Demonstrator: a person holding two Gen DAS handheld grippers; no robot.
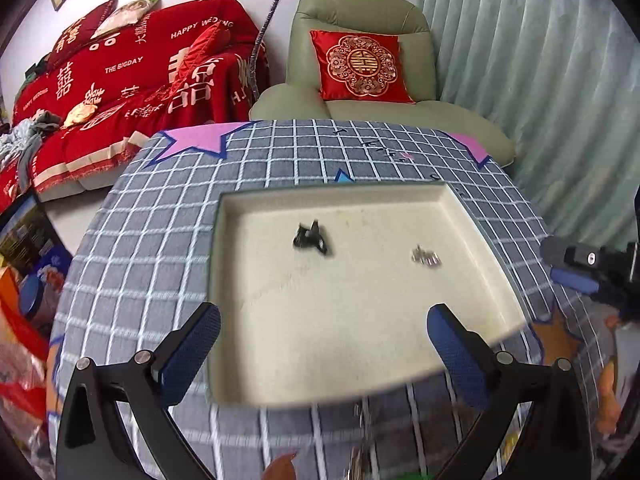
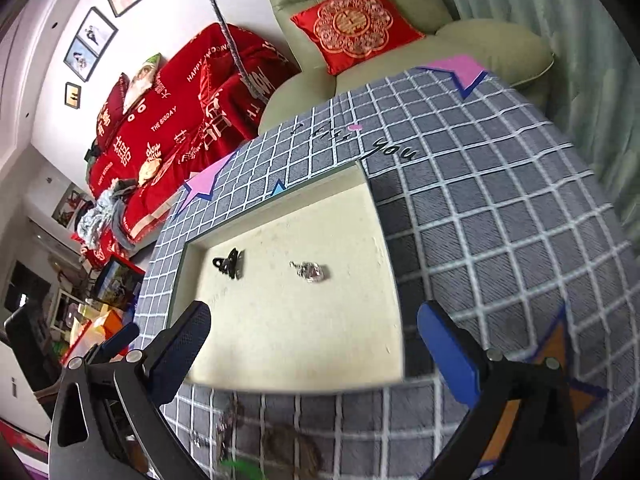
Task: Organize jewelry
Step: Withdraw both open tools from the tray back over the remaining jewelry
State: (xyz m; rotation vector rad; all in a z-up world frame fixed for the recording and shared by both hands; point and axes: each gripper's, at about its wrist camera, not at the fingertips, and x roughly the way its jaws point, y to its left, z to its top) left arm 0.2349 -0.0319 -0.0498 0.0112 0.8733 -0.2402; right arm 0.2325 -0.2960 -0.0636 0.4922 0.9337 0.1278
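Jewelry (image 2: 224, 432) below tray (image 2: 384, 216) blurred, cropped

Grey checked tablecloth (image 1: 168, 240) with white grid lines, pink star patches (image 1: 200, 140) and an orange star patch (image 2: 560, 360). Behind the table, a pale green armchair (image 1: 360, 12) holding a red cushion (image 1: 360, 66) with a gold round pattern. To its left, a sofa under a red blanket (image 1: 132, 76) printed with white lettering, with pillows (image 1: 128, 12) on top and a heap of grey clothes (image 1: 24, 136) at the near end. Framed pictures (image 2: 90, 42) on the white wall. Pale green curtain (image 1: 540, 60) at right.
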